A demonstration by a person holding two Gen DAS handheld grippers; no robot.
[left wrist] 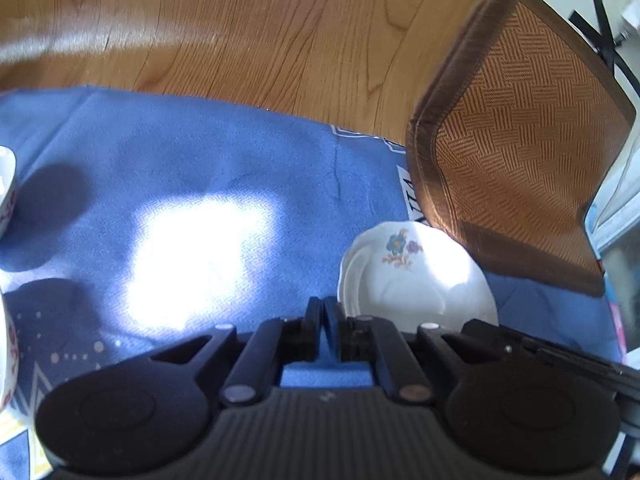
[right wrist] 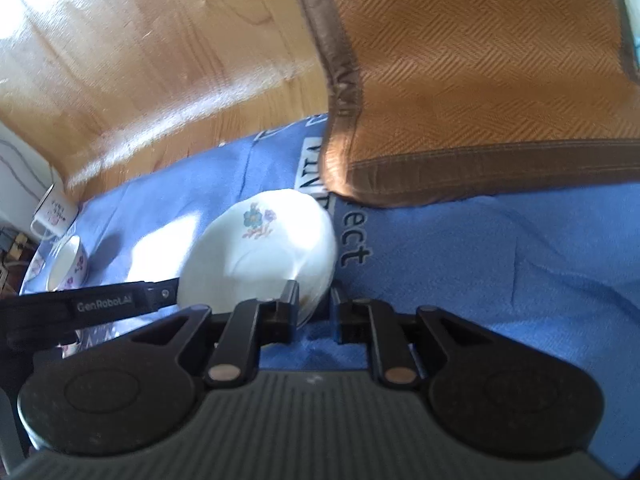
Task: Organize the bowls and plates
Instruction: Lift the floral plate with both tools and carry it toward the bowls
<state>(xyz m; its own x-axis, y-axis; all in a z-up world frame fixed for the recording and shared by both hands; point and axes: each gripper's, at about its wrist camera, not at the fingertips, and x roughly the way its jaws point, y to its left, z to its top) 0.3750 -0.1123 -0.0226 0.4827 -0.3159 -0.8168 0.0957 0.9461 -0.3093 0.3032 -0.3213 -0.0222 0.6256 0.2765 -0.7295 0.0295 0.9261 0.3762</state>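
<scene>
Left gripper [left wrist: 325, 322] fingers clenched – empty, right gripper [right wrist: 314, 306] fingers parted around floral plate [right wrist: 260, 256] rim (blue cloth [right wrist: 480, 260]).

A home: floral china plate [right wrist: 264, 248] and cups [right wrist: 70, 262] on a blue cloth [left wrist: 224, 168], spread over wood-plank floor [left wrist: 240, 32] beside a woven mat [left wrist: 520, 140].

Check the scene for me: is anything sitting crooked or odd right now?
Yes: the floral plate is tilted up off the blue cloth, its edge between the right gripper fingers. Nothing looks spilled or broken.
</scene>
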